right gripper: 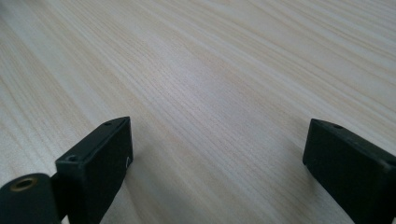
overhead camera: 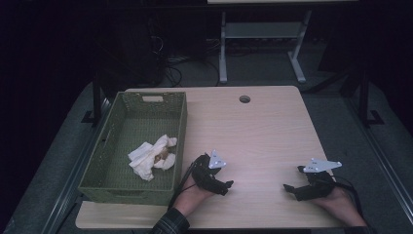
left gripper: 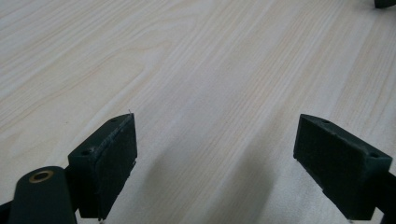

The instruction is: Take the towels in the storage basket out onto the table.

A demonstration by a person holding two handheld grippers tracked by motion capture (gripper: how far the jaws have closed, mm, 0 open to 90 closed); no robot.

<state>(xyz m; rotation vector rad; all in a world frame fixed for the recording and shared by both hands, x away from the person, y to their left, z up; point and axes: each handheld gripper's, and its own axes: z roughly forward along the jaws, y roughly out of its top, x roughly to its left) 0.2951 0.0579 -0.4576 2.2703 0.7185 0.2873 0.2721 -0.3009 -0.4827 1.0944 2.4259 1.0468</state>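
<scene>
High view, left gripper (overhead camera: 228, 185) and right gripper (overhead camera: 287, 188) fingers wide, empty, basket (overhead camera: 127, 187) holding possibly crumpled tissue (overhead camera: 151, 157).

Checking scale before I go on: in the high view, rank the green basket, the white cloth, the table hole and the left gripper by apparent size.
1. green basket
2. white cloth
3. left gripper, close to the cloth, so that pair is uncertain
4. table hole

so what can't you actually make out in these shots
- High view: what the brown bit in the crumpled white cloth is; too small and dim.
- High view: the inside of the near wall of the green basket, hidden by its own rim.
- High view: the room behind the table, too dark.
- High view: the person's arms, cut off by the bottom edge.
- Left gripper view: a dark object at the top right corner, cut off by the edge.
</scene>
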